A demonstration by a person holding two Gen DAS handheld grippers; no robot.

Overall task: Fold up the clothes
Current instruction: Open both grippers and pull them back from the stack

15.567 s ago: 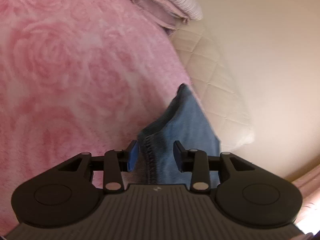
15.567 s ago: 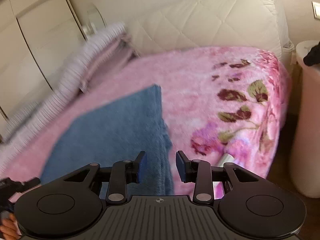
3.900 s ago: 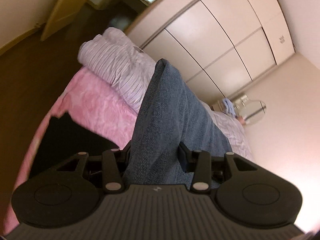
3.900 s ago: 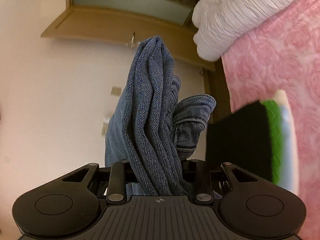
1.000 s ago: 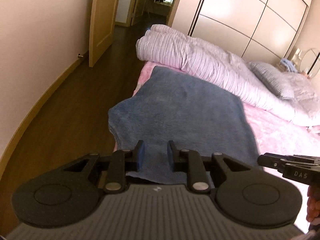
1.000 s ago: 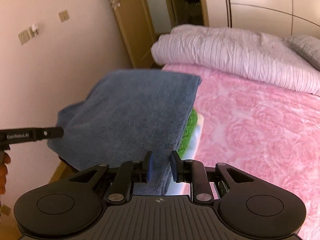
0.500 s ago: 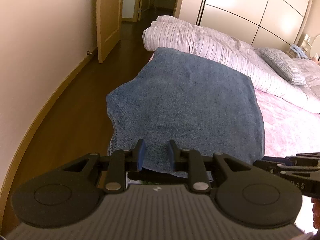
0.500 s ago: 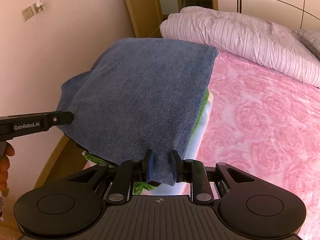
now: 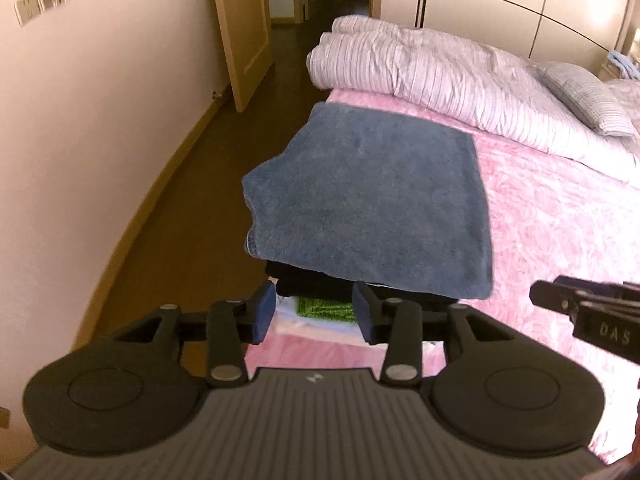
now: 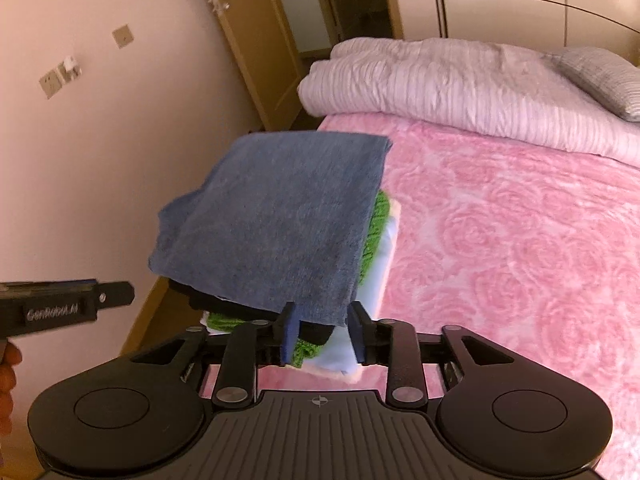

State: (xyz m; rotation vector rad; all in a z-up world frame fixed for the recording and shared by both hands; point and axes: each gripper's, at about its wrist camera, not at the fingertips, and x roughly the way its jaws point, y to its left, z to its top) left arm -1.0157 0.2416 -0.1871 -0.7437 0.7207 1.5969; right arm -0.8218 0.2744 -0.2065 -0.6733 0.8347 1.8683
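Folded blue jeans [image 9: 372, 200] lie flat on top of a stack of folded clothes at the corner of the pink bed; they also show in the right wrist view [image 10: 280, 220]. Under them are a black garment [image 9: 316, 286], a green knit [image 10: 374, 228] and a pale blue piece [image 10: 378, 272]. My left gripper [image 9: 314, 316] is open and empty, just in front of the stack's near edge. My right gripper [image 10: 322, 334] is open and empty at the jeans' near right corner. Each gripper's side shows in the other's view.
A pink rose-patterned blanket [image 10: 520, 240] covers the bed. A rolled striped duvet [image 9: 440, 76] and a pillow [image 9: 588, 100] lie at the back. A brown wooden floor [image 9: 188, 216], a wall and an open door [image 9: 240, 32] are to the left of the stack.
Both grippers have opened and let go of the jeans. The jeans now rest on the stack, and both grippers have drawn back a little.
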